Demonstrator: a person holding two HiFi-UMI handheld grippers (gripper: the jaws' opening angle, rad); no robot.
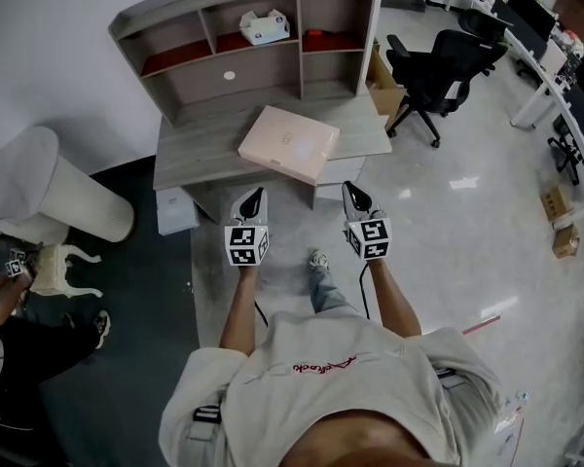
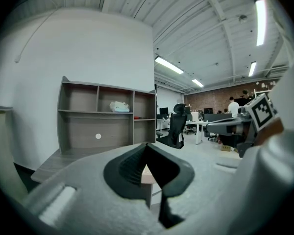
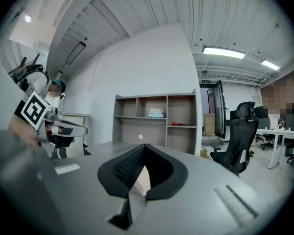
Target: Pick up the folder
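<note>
A pale pink folder (image 1: 289, 143) lies flat on the grey desk (image 1: 200, 159), its near corner jutting over the front edge. Both grippers hover side by side just short of that edge, pointing at the desk. My left gripper (image 1: 254, 198) is shut and holds nothing; it is below the folder's left end. My right gripper (image 1: 355, 195) is shut as well, empty, below the folder's right corner. In the left gripper view the closed tips (image 2: 147, 145) frame a sliver of the folder (image 2: 146, 174). The right gripper view shows the same: tips (image 3: 145, 146), folder (image 3: 143, 180).
The desk carries a shelf unit (image 1: 243, 42) holding a white box (image 1: 264, 27) and red items. A black office chair (image 1: 438, 66) stands to the right. A small drawer unit (image 1: 175, 210) sits under the desk's left side. A white rounded object (image 1: 54, 193) and a seated person (image 1: 19, 339) are at left.
</note>
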